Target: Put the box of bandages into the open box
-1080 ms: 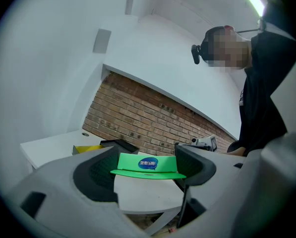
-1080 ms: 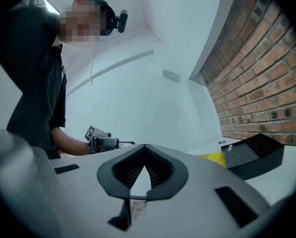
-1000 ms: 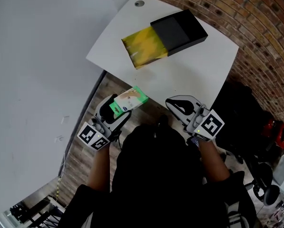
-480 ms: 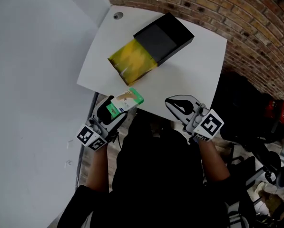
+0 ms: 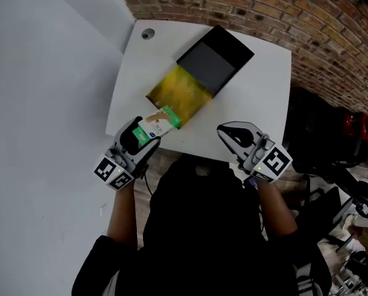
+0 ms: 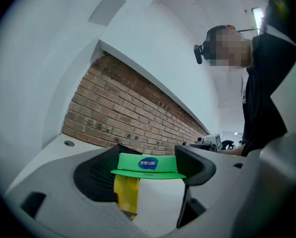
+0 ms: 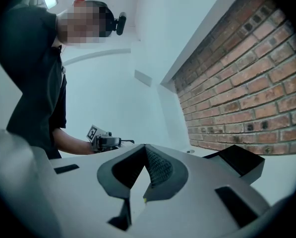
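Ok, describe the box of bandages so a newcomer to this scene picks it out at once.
Find the white table by the brick wall, where a black box lies with its yellow tray slid open. At the tray's near end the left gripper holds the box of bandages. It alone is small, with a green end and pale face.

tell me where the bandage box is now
In the head view, the box of bandages is held in the left gripper at the left, over the near edge of the white table, right by the yellow end of the open box.
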Demonstrator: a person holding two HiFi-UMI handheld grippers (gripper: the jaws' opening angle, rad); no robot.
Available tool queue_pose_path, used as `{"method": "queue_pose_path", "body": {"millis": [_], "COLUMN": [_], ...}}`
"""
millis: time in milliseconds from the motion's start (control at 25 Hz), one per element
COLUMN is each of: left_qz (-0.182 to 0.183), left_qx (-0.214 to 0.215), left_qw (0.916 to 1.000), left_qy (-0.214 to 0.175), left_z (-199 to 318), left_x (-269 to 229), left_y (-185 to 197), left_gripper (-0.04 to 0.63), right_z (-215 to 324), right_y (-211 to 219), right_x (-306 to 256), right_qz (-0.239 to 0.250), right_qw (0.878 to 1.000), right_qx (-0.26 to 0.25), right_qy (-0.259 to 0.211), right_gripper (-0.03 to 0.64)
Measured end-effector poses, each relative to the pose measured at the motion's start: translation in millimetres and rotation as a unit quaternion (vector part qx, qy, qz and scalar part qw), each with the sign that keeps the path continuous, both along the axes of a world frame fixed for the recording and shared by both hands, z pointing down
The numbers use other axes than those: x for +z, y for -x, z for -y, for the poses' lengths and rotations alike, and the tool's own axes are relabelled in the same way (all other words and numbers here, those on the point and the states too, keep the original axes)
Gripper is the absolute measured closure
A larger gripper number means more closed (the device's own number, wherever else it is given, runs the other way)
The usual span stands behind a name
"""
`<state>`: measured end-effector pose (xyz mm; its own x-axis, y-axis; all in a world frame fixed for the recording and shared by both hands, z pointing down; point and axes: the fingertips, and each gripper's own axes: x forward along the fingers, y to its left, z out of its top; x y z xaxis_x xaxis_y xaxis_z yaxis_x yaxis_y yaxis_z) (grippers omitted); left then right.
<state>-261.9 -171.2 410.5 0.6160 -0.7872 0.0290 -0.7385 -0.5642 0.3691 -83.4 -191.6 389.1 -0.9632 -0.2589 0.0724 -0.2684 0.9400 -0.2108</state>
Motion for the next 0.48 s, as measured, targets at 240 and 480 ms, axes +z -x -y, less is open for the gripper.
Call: {"method": "queue_pose_path", "body": {"millis": [240, 480], "left_qz": [0.020, 0.051], "left_qx": [0.032, 0.082], "left_qw": [0.9992, 0.9947], "left_qy": [-0.016, -0.036], "left_z": [27.4, 51.9], "left_x": [4.9, 12.6], "left_y": [22.9, 18.6], "left_gripper": [0.244, 0.244], "right_z": [5.4, 5.7], "right_y": [17.8, 22.8], "right_x": [-1.4, -6.5], "right_qz": [-0.016, -0.028], "right_qw": [0.999, 0.995], "right_qx": [0.041, 0.091], "right_qy": [-0.007, -0.016], "right_gripper": [0.611, 0.611]}}
